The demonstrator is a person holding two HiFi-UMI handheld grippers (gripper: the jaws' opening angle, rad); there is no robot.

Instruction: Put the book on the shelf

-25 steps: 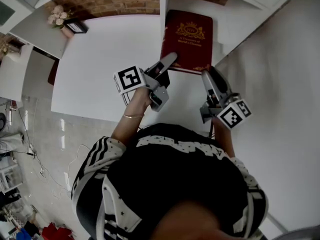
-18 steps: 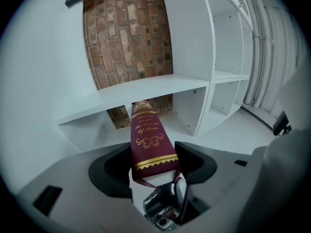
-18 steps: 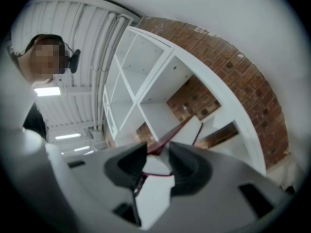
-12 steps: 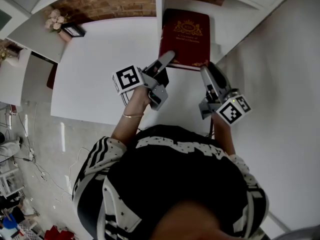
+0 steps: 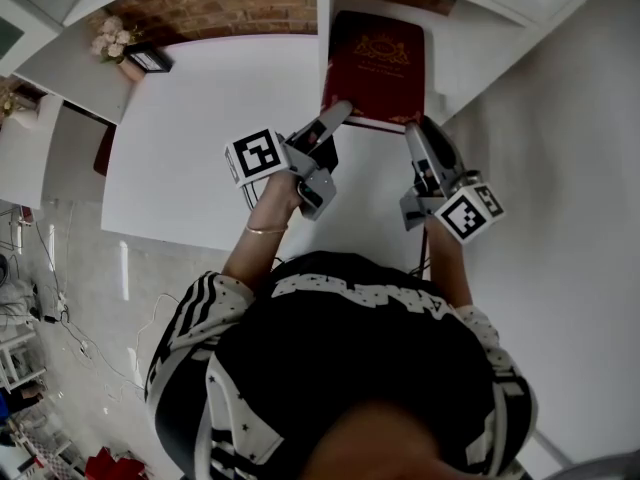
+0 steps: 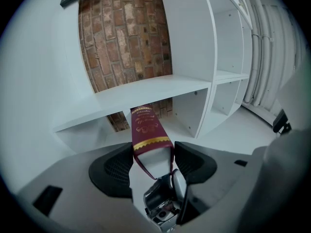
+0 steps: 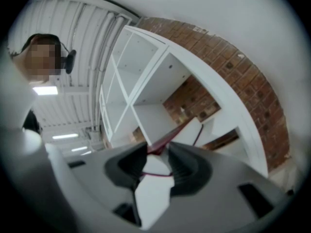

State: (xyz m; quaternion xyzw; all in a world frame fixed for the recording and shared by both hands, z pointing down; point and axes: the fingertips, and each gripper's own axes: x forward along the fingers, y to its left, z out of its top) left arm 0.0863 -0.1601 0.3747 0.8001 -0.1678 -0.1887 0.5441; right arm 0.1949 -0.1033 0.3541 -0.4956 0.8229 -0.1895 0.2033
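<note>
A dark red book [image 5: 378, 63] with gold print lies flat, its far end under the edge of the white shelf [image 5: 470, 28]. My left gripper [image 5: 338, 116] is shut on the book's near left corner. My right gripper [image 5: 420, 133] is shut on the near right corner. In the left gripper view the book [image 6: 148, 135] stands between the black pads of the left gripper [image 6: 153, 159] and points into a shelf opening [image 6: 160, 89]. In the right gripper view the book's white page edge [image 7: 187, 130] sits pinched in the right gripper [image 7: 158, 161].
An upright white divider [image 5: 322, 8] runs just left of the book. A brick wall [image 6: 126, 38] backs the shelf. A small framed picture [image 5: 150, 58] and flowers [image 5: 115, 40] stand at the far left of a white top [image 5: 200, 138]. Cables lie on the floor [image 5: 70, 298].
The book has slid a little deeper under the shelf's edge, so its gold emblem is now partly covered. Both grippers have kept their hold; the right one has shifted slightly with it.
</note>
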